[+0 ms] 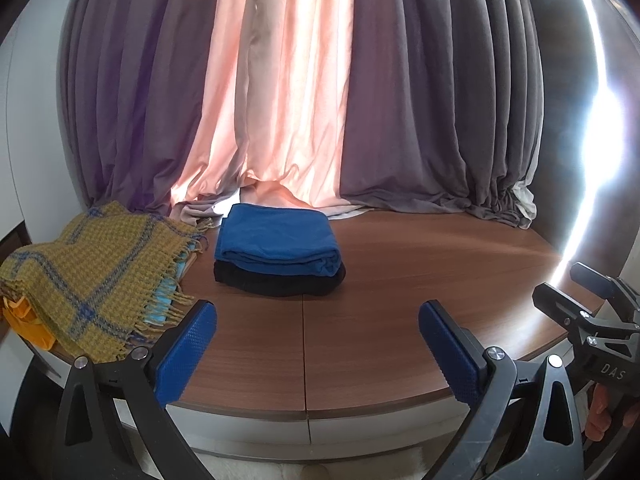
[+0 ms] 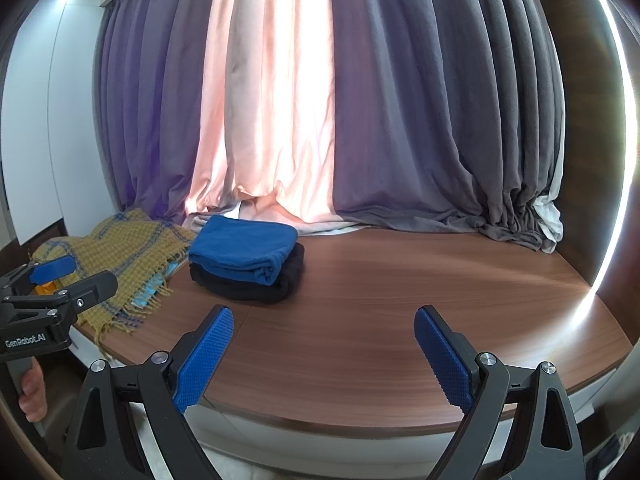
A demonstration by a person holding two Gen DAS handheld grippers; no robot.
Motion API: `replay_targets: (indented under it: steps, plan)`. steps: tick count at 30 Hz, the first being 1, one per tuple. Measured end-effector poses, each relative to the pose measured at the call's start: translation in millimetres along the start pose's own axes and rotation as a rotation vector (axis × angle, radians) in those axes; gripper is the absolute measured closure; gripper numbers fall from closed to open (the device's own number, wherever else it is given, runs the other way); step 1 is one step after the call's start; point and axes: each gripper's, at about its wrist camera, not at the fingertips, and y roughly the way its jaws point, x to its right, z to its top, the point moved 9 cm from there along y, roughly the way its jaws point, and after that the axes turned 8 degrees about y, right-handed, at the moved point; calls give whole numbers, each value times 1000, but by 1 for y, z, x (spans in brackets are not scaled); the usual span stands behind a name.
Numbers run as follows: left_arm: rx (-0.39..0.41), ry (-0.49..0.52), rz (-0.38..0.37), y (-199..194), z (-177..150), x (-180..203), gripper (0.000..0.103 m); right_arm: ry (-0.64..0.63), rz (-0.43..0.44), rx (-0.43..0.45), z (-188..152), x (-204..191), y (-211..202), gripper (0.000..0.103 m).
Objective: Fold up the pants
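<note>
**Two folded garments stacked on the platform, both grippers empty**

The left gripper [image 1: 318, 344] and the right gripper [image 2: 324, 352] are hanging above the near edge of the wooden platform [image 1: 400, 280], each with its jaws spread wide and holding nothing. Two folded pieces are lying in one stack towards the back left: blue folded pants [image 1: 276, 240] are resting on top of a black folded garment [image 1: 280, 282], the black one showing only as a band beneath. Nothing is standing between the grippers and the stack. Just left of it, a mustard plaid scarf [image 1: 92, 272] with fringed ends is draping over a pile at the platform's left edge; light blue cloth [image 1: 166, 308] and orange fabric [image 1: 28, 322] are peeking out underneath. Purple and pink curtains [image 1: 280, 80] are hanging behind, their hems pooling on the platform close behind the stack.
</note>
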Motion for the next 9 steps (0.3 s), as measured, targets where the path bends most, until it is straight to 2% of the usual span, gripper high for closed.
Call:
replay_targets:
  steps: [9]
  plan:
    - [2,2,8,-3,2,4,0,1,2,5,1,5,-5,10]
